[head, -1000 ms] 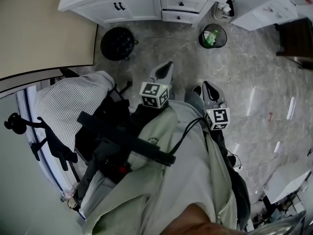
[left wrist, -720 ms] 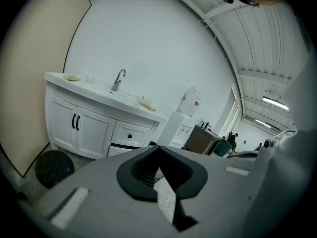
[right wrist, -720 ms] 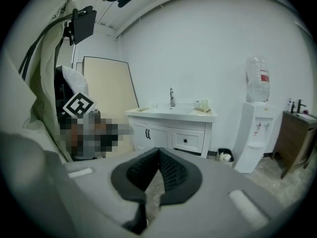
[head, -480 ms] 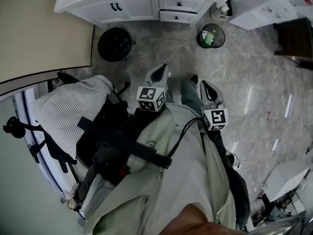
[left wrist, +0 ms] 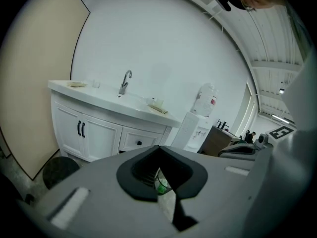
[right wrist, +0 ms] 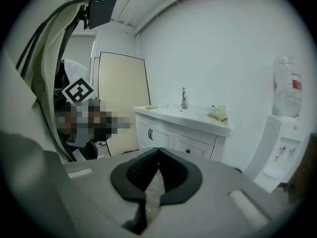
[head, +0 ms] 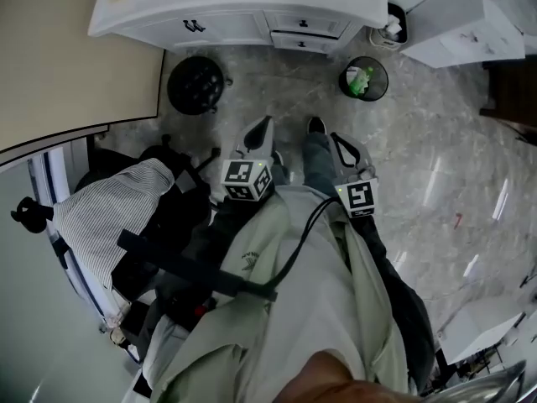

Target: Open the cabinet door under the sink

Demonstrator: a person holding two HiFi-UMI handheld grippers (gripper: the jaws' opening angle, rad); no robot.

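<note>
The white sink cabinet [head: 243, 11] stands at the far side of the marble floor. Its two doors are closed, with a pair of black handles [head: 195, 25] where they meet; the same handles [left wrist: 80, 129] show in the left gripper view and again [right wrist: 150, 133] in the right gripper view. My left gripper [head: 267, 122] is shut and empty, pointing toward the cabinet from well short of it. My right gripper [head: 336, 138] is beside it, also shut with nothing held. A faucet [left wrist: 125, 82] rises from the countertop.
A black round stool [head: 195, 84] sits on the floor before the doors. A wire bin [head: 363, 78] with green trash stands right of the cabinet, near a white water dispenser [left wrist: 200, 118]. A beige panel [head: 75, 49] leans at left; a striped cloth [head: 109, 217] drapes a chair.
Both grippers have advanced across the floor toward the cabinet, and the person has stepped forward with them. Their jaws stay shut. The cabinet doors remain closed.
</note>
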